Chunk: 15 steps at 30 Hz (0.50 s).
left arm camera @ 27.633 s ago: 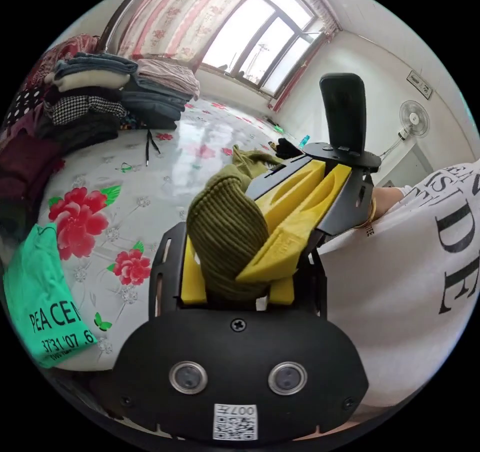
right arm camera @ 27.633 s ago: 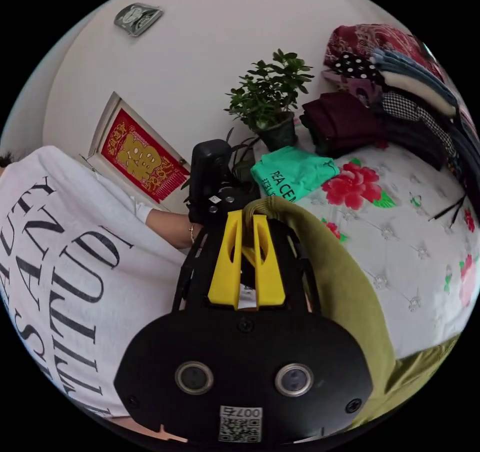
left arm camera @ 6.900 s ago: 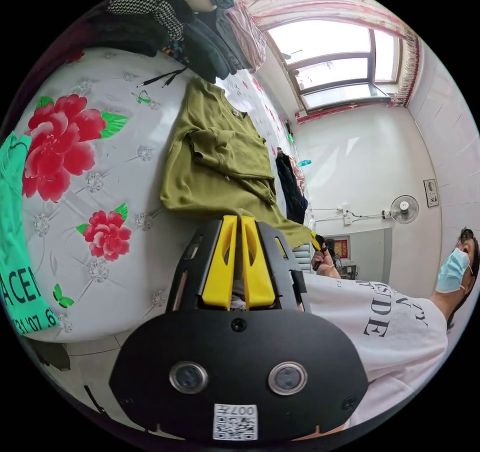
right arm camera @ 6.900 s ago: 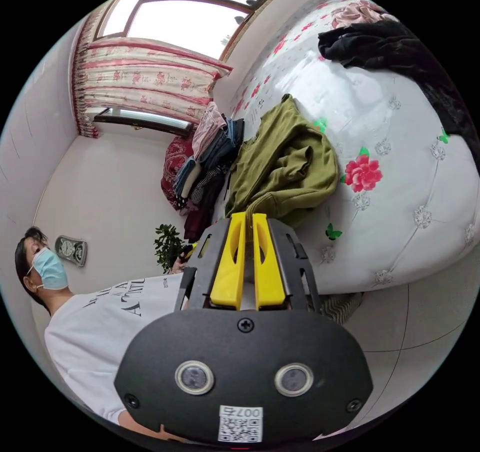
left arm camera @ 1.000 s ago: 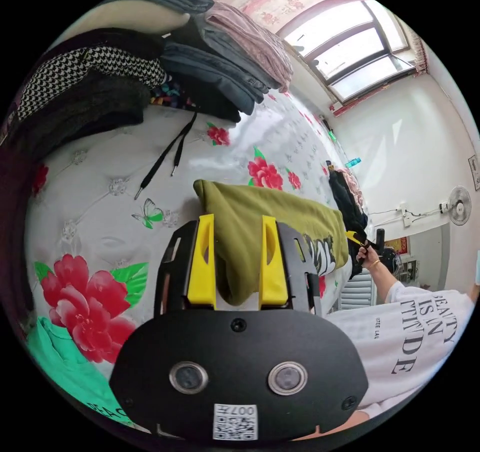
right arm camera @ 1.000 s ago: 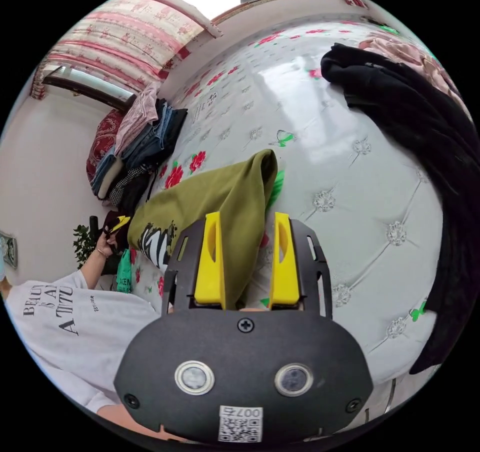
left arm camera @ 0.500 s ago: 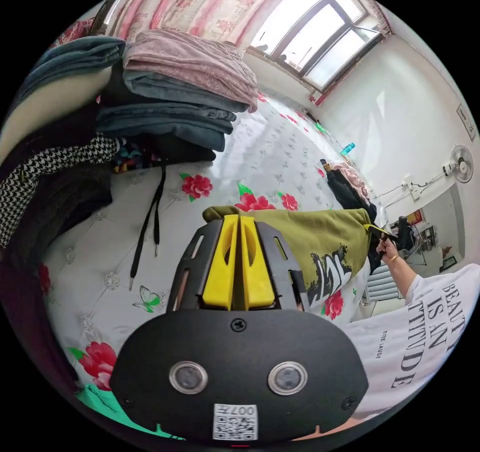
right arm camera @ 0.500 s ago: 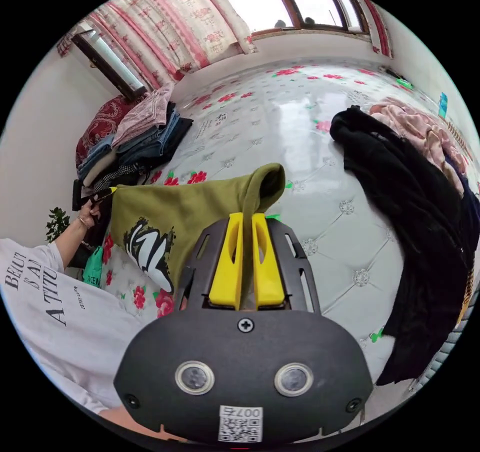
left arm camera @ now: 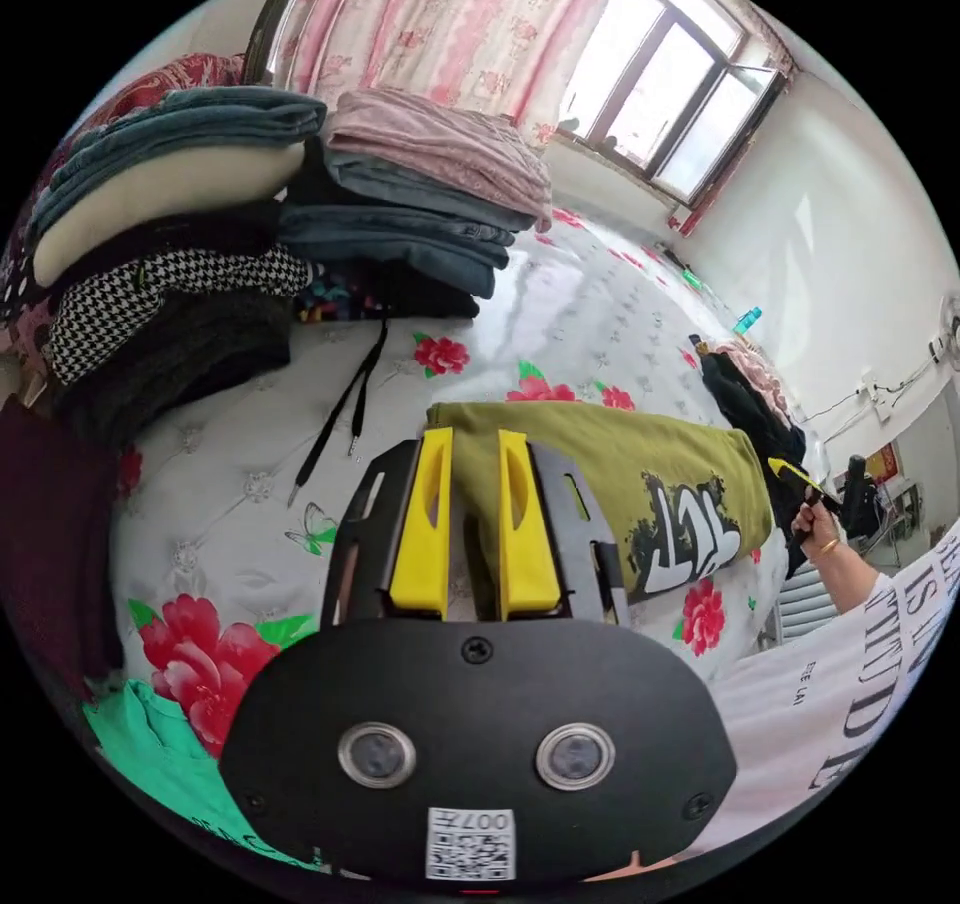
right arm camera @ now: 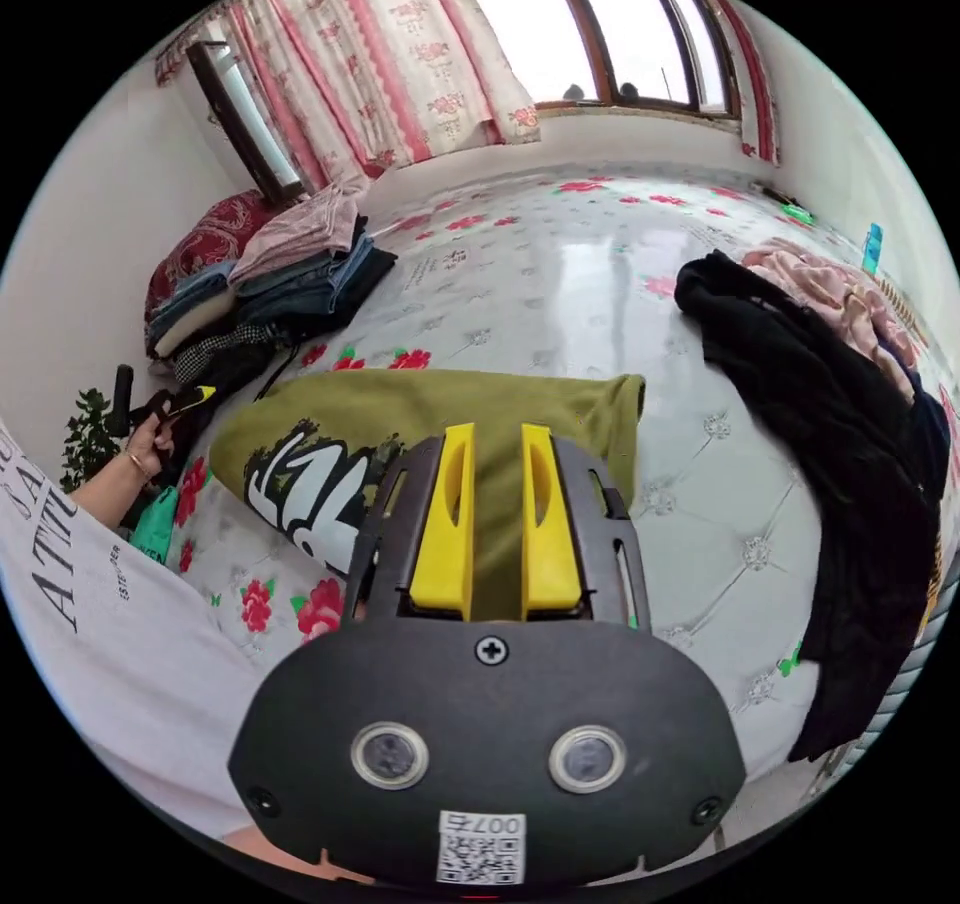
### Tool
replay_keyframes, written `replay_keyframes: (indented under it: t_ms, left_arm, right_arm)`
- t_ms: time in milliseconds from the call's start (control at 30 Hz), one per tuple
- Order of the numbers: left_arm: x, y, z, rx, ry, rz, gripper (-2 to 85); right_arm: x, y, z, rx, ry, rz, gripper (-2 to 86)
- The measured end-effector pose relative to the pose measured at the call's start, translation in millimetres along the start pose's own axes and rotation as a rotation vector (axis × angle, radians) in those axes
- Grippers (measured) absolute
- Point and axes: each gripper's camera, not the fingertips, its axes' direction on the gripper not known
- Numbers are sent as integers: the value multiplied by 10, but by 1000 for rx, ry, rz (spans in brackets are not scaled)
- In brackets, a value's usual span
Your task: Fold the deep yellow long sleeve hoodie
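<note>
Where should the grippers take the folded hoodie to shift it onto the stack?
Probably at the two short ends of the hoodie, one gripper each, coming in along the bed from the near edge. It lies as a flat folded band with its print up, and the left gripper and right gripper already sit open at those ends.

A home bedroom: flowered bed cover (right arm camera: 600, 274), pink curtains (left arm camera: 470, 24), stacked folded clothes (left arm camera: 400, 214) beside a window (right arm camera: 590, 24)
</note>
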Motion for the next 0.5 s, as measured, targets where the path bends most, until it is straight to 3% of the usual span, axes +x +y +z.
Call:
replay_keyframes:
  t_ms: [67,100,133,167,300,500]
  left_arm:
    - [182,224,430,-162,-40,71,55]
    - [203,387,784,-264,-69,77,53]
    - [192,462,901,-280,-62,71,52]
    - [126,532,879,-196,-34,20,50]
    - [-60,471,689,-176,26,-142,46]
    - [364,653,-26,36,77,-35,73]
  right_arm:
    - [-164,287,669,-225,-7,-16,51]
    - [-156,380,847,-261,16,2,52]
    - [-158,564,872,-154,55,17,53]
    - [-124,624,888,-147,59,27,54]
    - [132,491,566,-223,-51,108,60]
    - [800,1444,-661,77,-134,385,99]
